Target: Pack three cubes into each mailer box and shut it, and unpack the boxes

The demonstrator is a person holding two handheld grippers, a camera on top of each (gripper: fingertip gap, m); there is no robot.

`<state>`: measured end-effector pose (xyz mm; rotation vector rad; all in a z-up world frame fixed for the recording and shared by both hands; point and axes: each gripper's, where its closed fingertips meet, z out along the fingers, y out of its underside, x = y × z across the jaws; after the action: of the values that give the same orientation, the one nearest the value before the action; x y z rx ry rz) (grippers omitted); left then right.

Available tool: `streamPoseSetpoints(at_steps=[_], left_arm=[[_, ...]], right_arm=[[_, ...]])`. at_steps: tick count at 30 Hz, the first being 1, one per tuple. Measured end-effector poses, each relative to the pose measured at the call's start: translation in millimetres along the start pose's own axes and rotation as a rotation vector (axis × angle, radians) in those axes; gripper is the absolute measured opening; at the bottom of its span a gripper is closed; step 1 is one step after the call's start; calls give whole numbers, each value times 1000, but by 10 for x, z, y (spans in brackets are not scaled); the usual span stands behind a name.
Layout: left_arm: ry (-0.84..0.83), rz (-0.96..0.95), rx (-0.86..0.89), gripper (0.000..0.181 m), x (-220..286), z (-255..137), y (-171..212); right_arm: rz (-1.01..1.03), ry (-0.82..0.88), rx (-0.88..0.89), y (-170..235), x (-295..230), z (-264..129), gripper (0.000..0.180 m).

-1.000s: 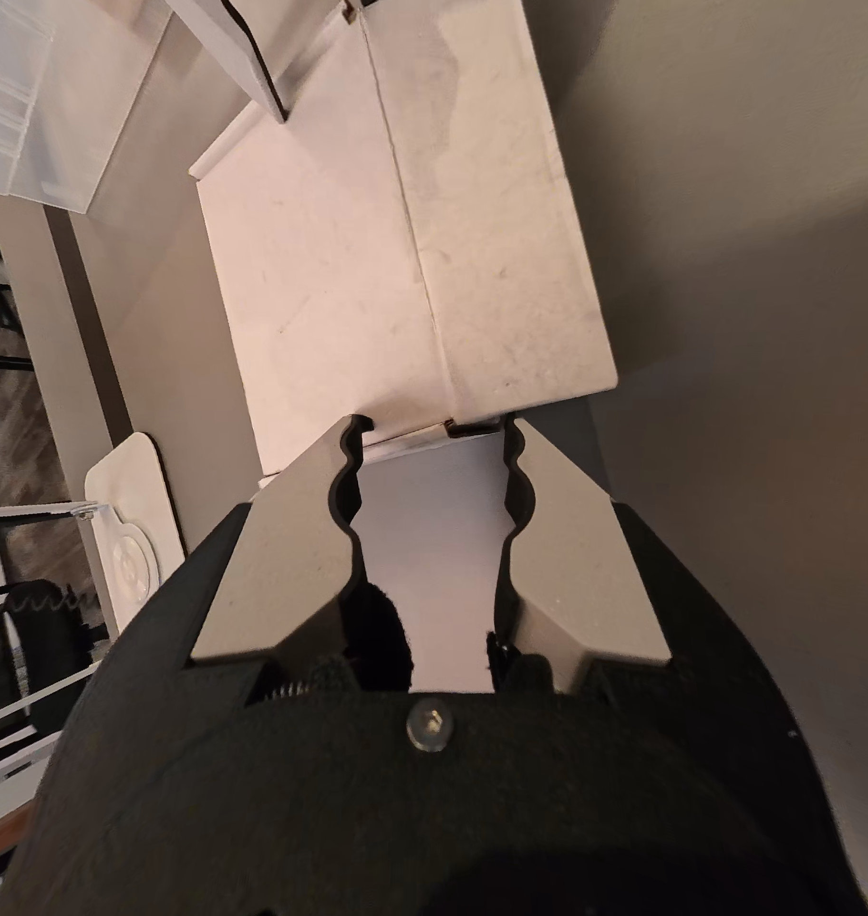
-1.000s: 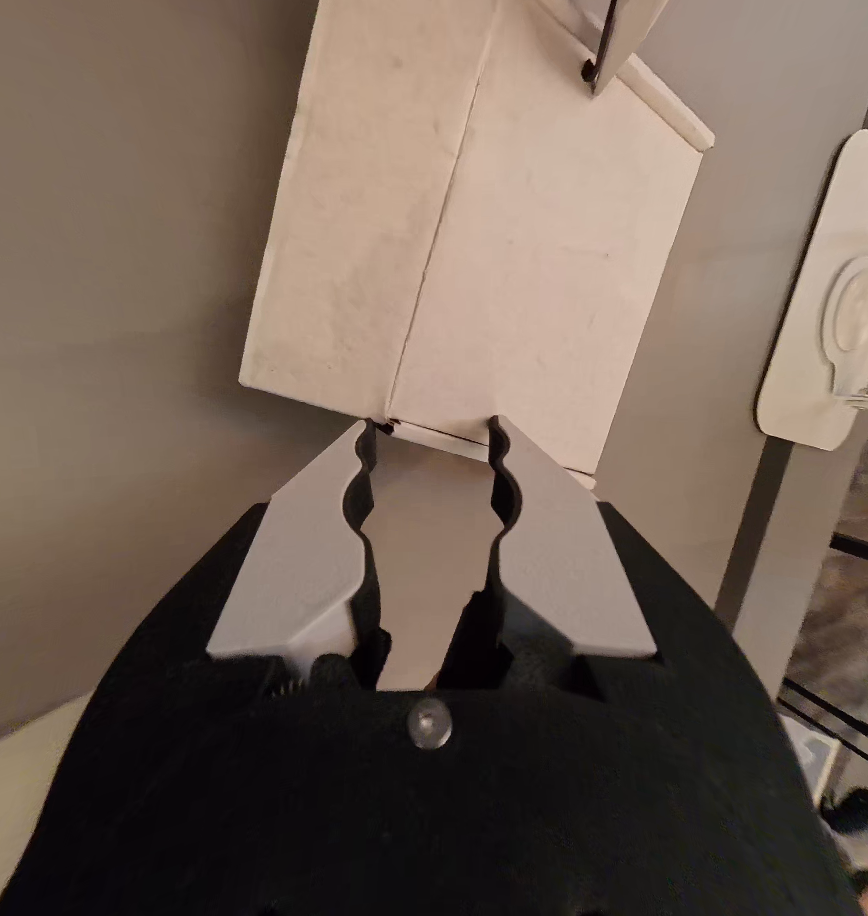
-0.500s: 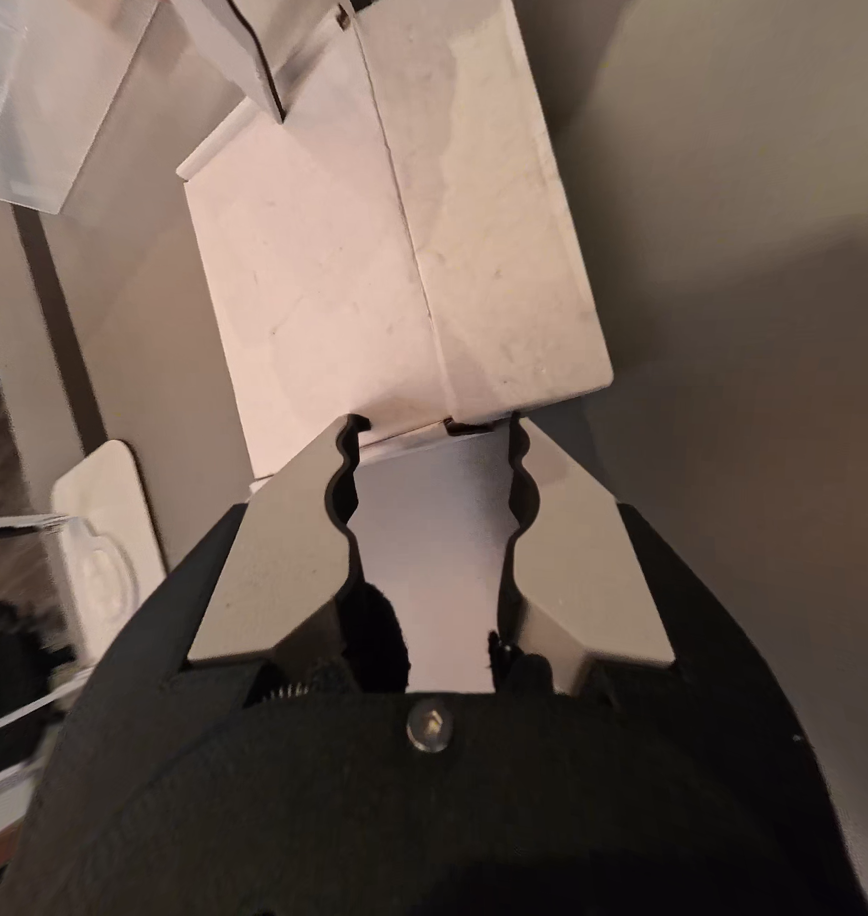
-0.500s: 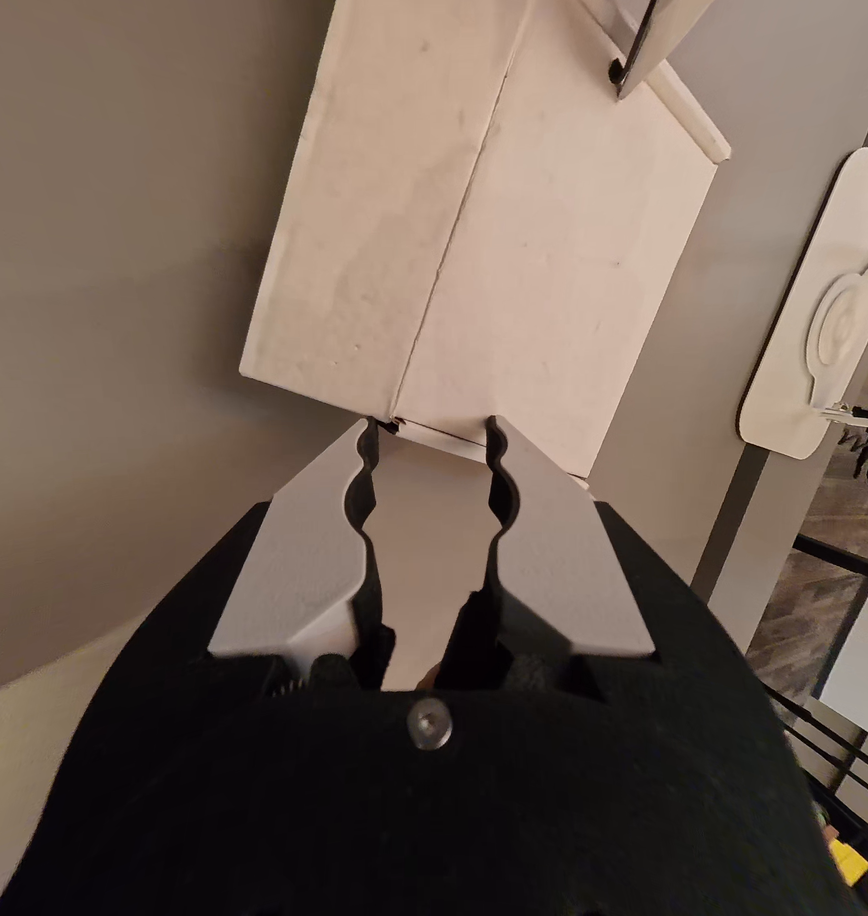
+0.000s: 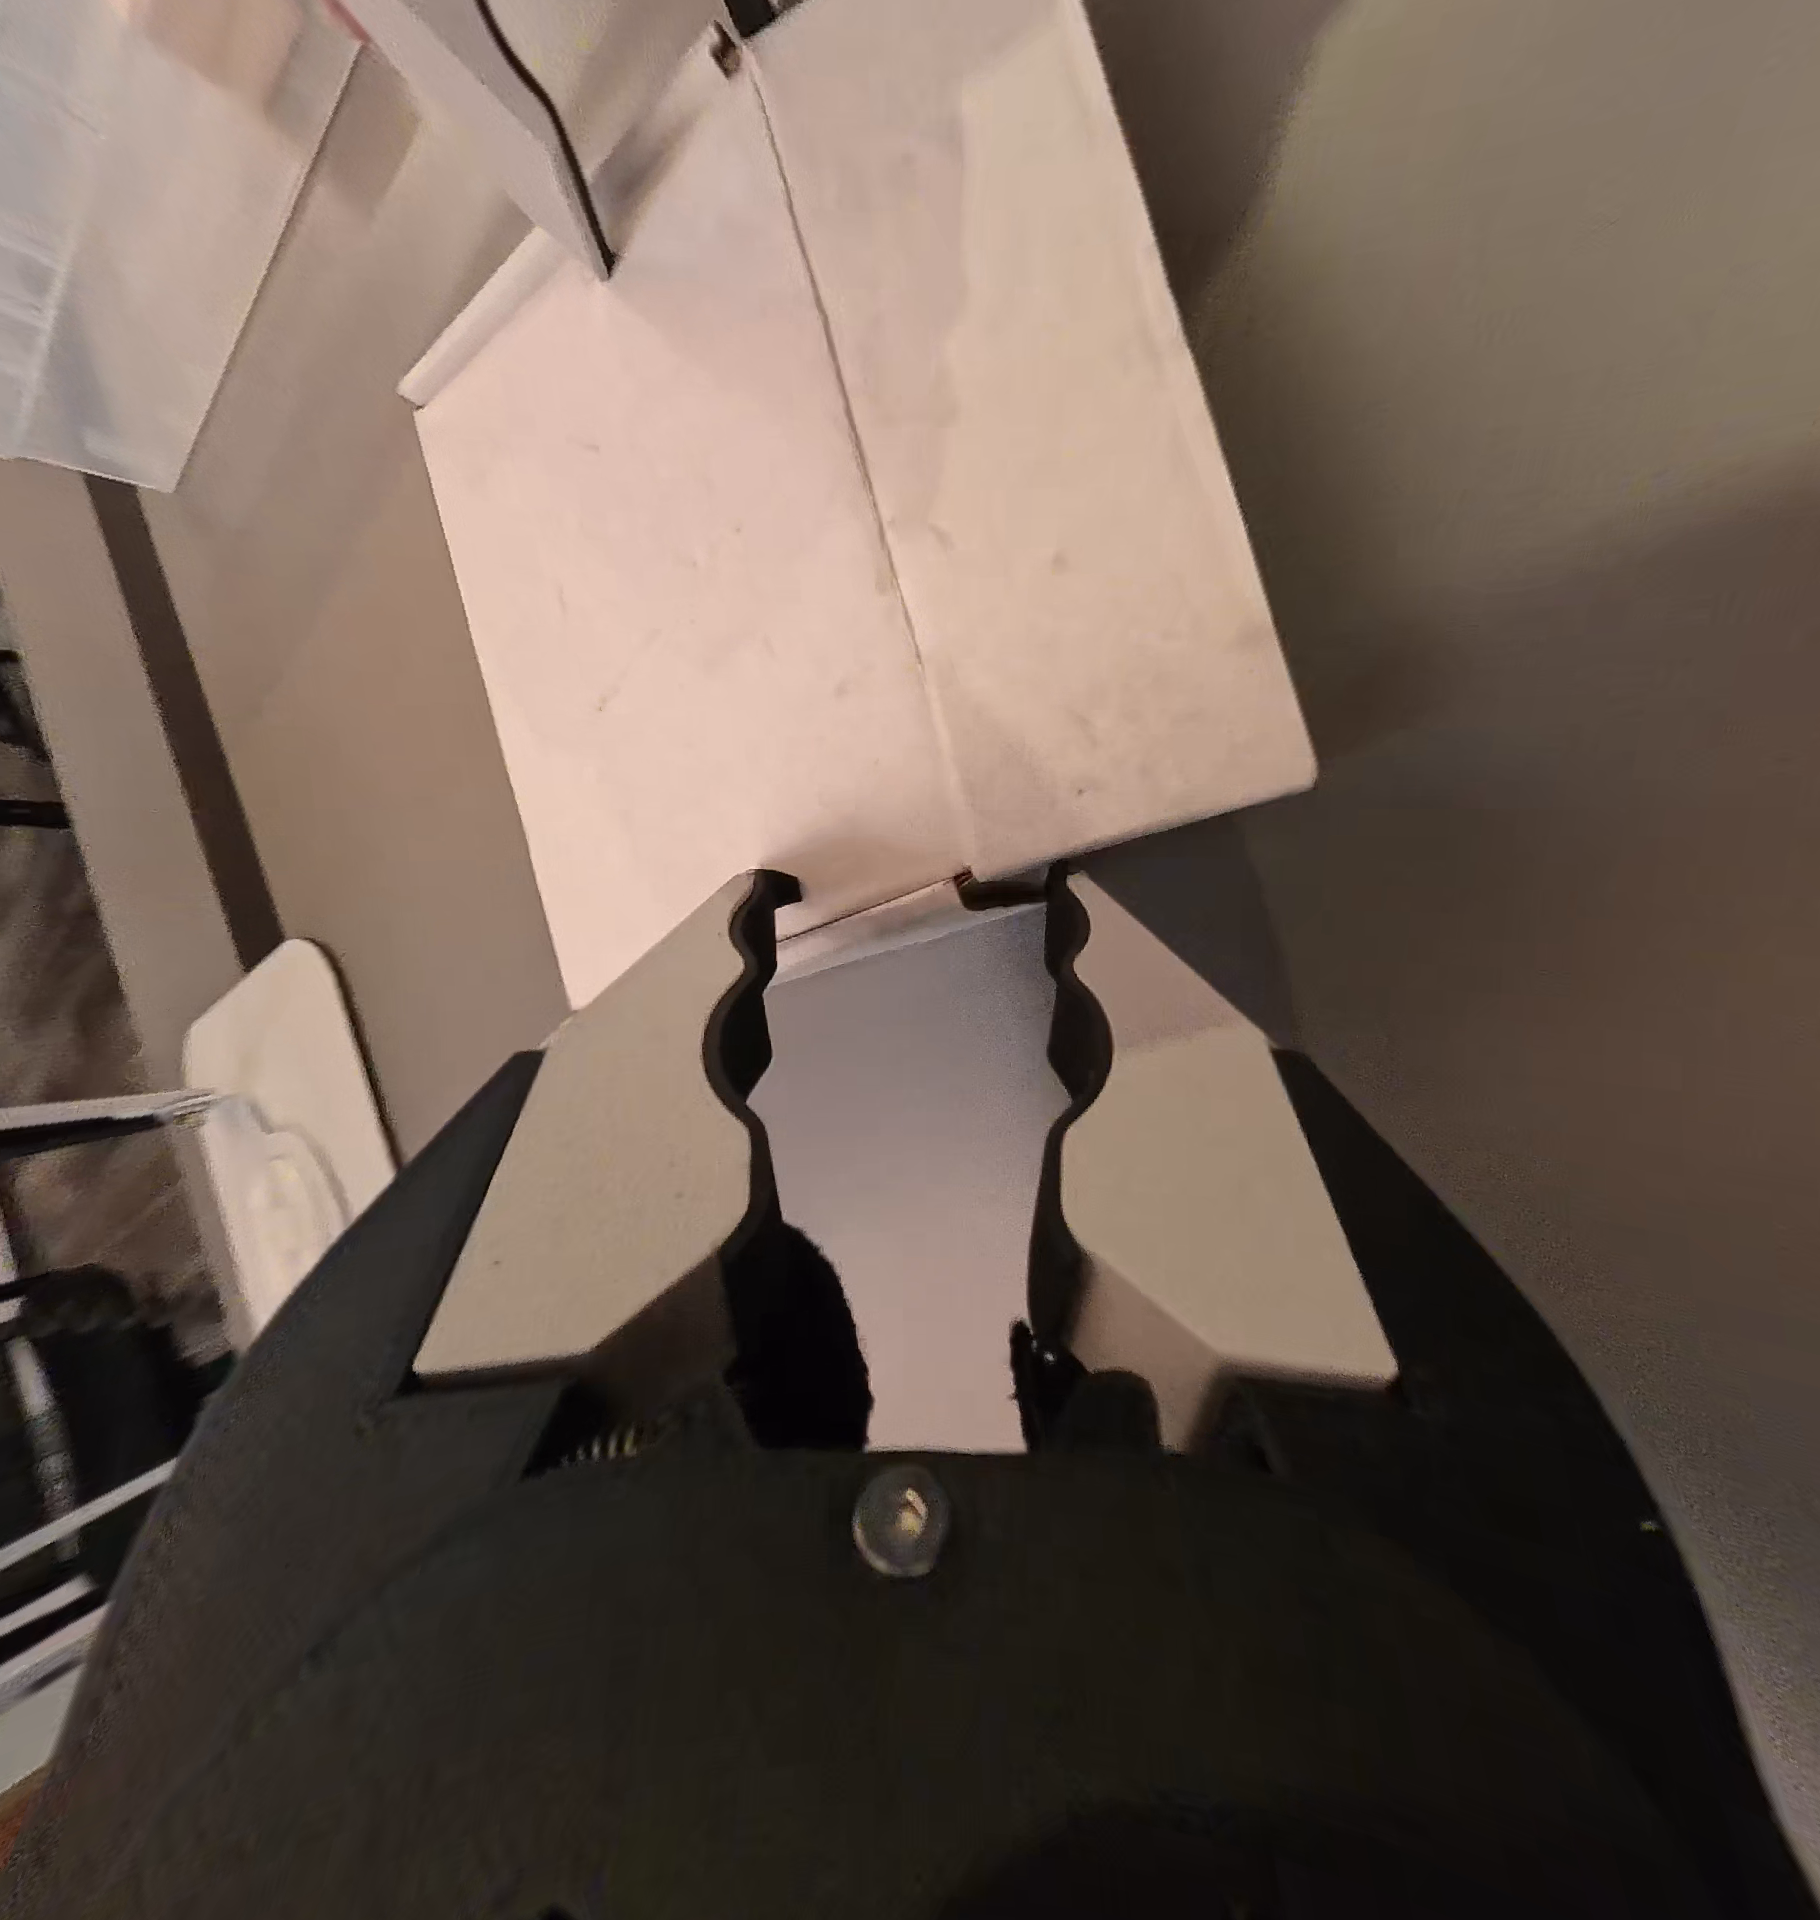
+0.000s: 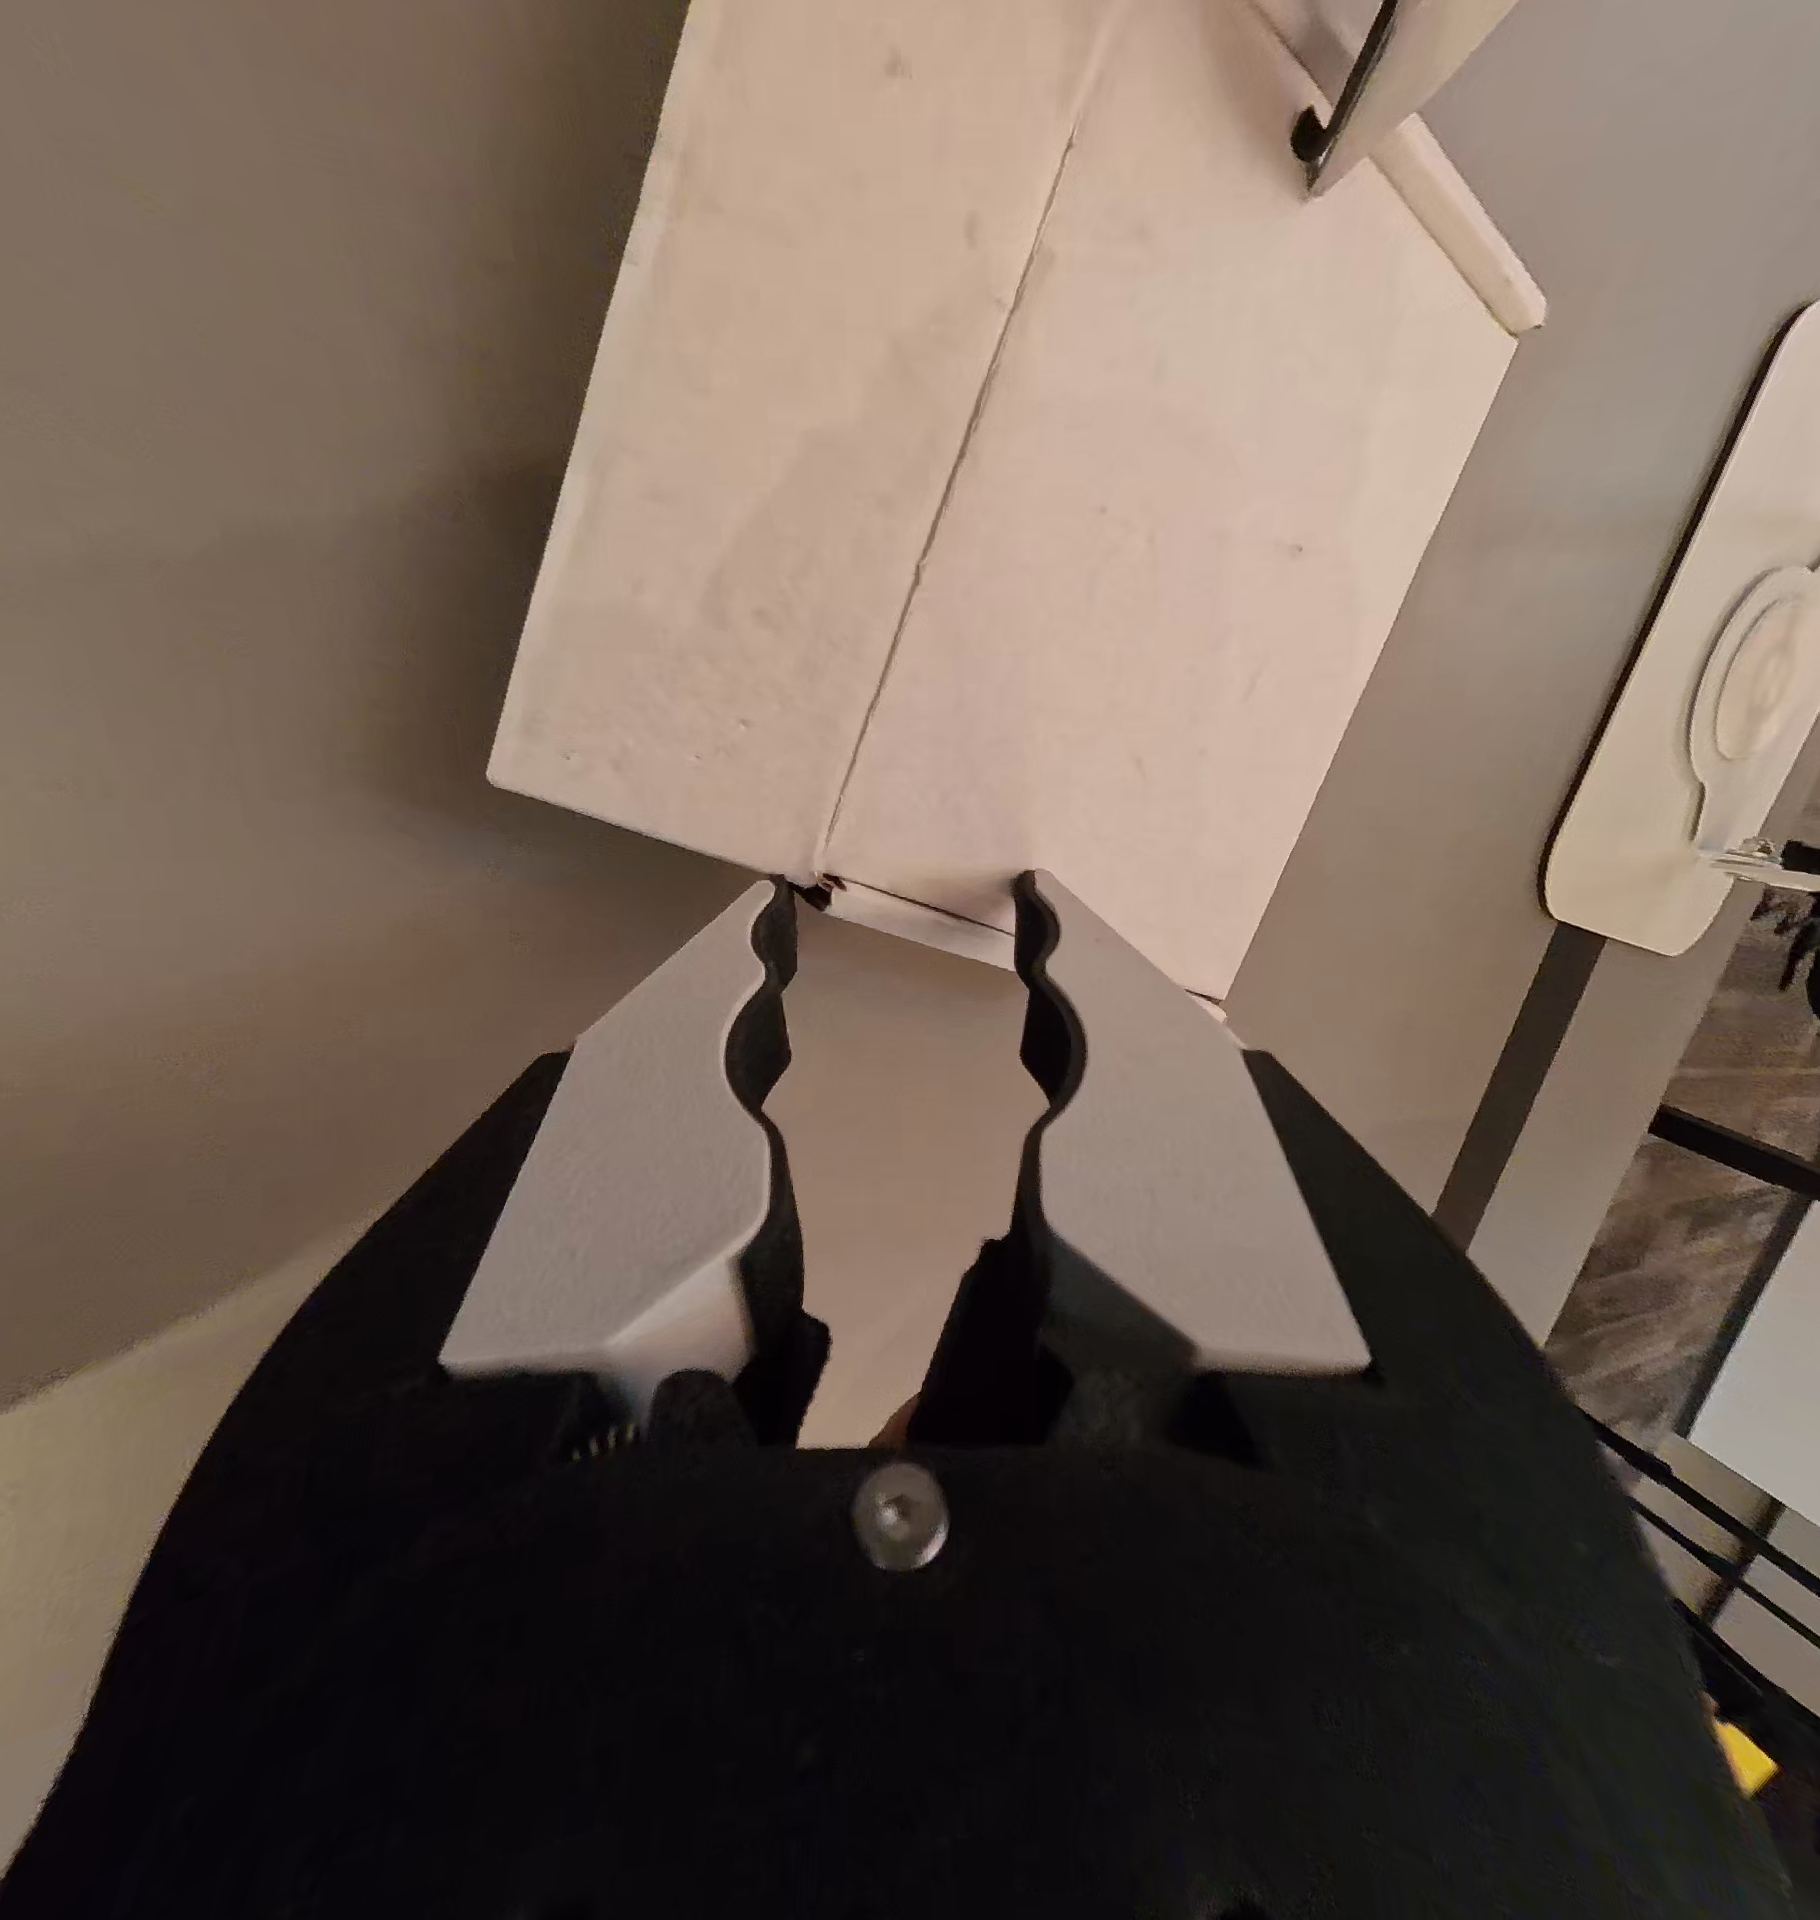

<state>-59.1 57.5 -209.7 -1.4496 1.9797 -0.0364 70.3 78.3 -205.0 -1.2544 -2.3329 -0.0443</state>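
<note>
A white mailer box (image 5: 781, 582) is shut and held in the air between my two grippers, one at each end. My left gripper (image 5: 911, 894) clamps the near end of the box, and a white box panel fills the gap between its fingers. My right gripper (image 6: 906, 899) clamps the opposite end of the box (image 6: 989, 520) the same way. Each view shows a fingertip of the other gripper at the far end, in the left wrist view (image 5: 563, 197) and in the right wrist view (image 6: 1353, 114). No cubes are in view.
A plain grey-brown surface (image 5: 1560, 520) lies behind the box. A white plate with a round mount (image 6: 1737, 623) sits at the surface's edge, also in the left wrist view (image 5: 272, 1091). A clear plastic bin (image 5: 106, 229) is at the upper left. Metal rack bars (image 6: 1779, 1174) show beyond the edge.
The box stays fixed in both grips while the background shifts. Both grippers have swung slightly with the box. The white plate has drifted in both views.
</note>
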Motion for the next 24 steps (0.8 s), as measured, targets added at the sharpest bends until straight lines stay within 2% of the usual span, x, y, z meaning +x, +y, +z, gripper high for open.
streamPoseSetpoints(at_steps=[6, 8, 11, 15, 20, 24], left_arm=[[-59, 33, -41, 50, -6, 15, 18], [-19, 1, -6, 52, 7, 7, 9], [73, -50, 24, 54, 21, -19, -8], [227, -149, 71, 57, 34, -68, -45], [344, -267, 156, 57, 25, -111, -85], [323, -259, 168, 57, 26, -105, -83]], right_arm=[[-12, 18, -16, 5, -2, 3, 41], [2, -31, 10, 4, -17, -7, 43], [-2, -143, 9, 9, -86, -37, 56], [16, -251, 5, -1, -93, -71, 60], [85, -266, 60, -25, 8, -59, 39], [48, -201, 50, -15, -7, -46, 40]])
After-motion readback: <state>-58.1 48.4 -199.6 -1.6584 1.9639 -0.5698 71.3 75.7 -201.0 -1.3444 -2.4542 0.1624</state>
